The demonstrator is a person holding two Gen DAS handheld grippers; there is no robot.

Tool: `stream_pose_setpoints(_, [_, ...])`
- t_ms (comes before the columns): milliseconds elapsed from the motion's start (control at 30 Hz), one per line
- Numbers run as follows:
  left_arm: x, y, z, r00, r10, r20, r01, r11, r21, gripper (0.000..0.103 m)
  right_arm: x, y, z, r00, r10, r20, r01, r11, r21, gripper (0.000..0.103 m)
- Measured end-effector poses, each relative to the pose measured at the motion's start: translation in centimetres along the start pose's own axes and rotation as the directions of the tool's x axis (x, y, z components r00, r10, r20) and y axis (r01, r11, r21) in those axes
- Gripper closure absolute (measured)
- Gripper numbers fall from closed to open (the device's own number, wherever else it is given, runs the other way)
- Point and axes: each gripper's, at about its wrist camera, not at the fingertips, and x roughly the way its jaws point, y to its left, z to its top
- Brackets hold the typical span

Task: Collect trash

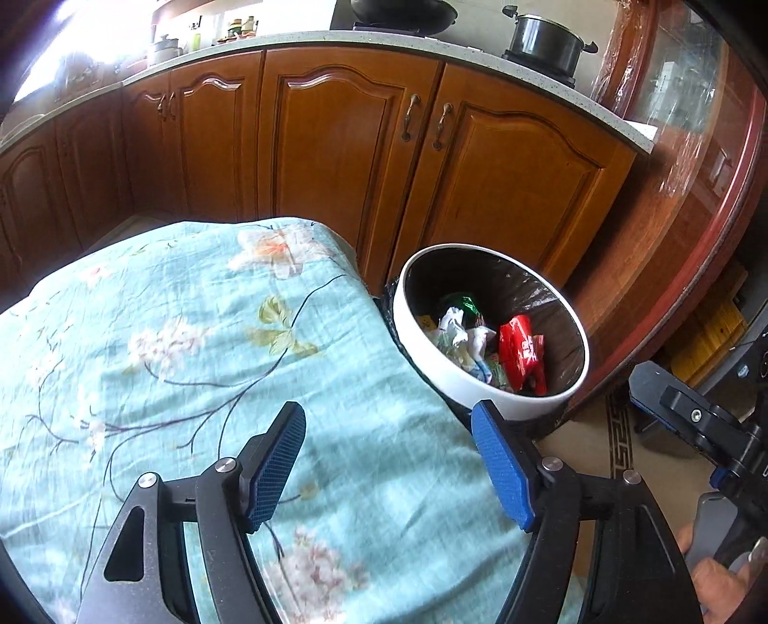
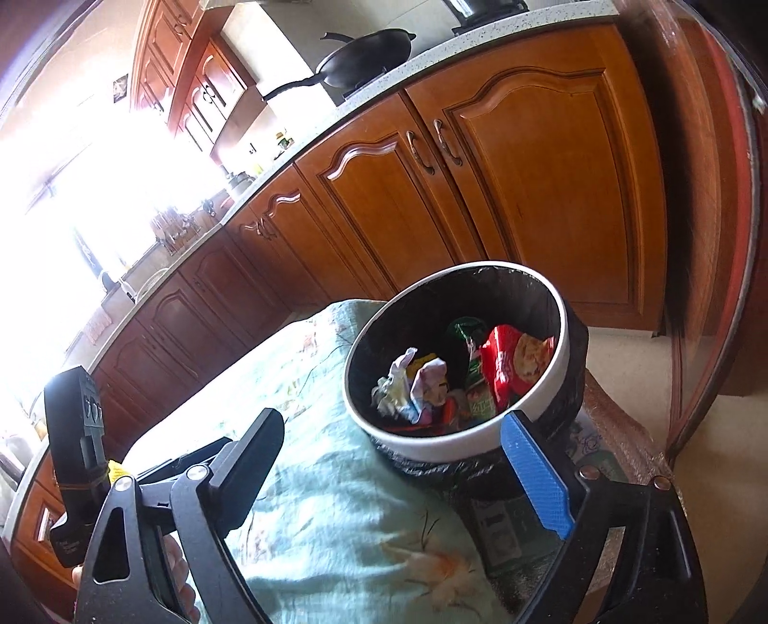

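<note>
both my tools, left [image 1: 389, 461] and right [image 2: 403, 475], gape empty. wrappers [image 1: 521, 353] lie inside the white bin [image 1: 537, 393] at two o'clock; the floral-clothed counter [image 1: 192, 336] shows no trash left.

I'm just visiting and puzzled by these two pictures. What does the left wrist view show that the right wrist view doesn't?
Only the left wrist view shows the lidded steel pot on the stove and a wide stretch of the floral cloth.

Only the right wrist view shows the bright window and the wall cupboards.

Both show the white bin with its red wrapper, the black wok, and an open, empty tool.
</note>
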Motion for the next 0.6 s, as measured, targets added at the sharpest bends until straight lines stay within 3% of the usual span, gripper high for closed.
stream_pose_setpoints(267, [-4.4, 1.8, -3.4, 0.999, -0.007, 0.050, 0.009, 0.999, -0.037, 0.031, -2.0, 2.0, -2.9, 0.999, -0.014, 0.031, 0.014, 1.000, -0.019, 0.005])
stream_pose_setpoints(433, [-7.7, 2.6, -5.7, 0.992, -0.020, 0.126, 0.026, 0.999, -0.048, 0.024, -3.2, 3.7, -4.2, 0.997, -0.038, 0.072, 0.044, 0.996, -0.075, 0.002])
stream_pose_setpoints(600, [-11.9, 3.3, -7.5, 0.969, -0.015, 0.248, 0.027, 0.999, -0.044, 0.020, -6.3, 6.2, -5.1, 0.976, -0.067, 0.207, 0.102, 0.982, -0.160, 0.001])
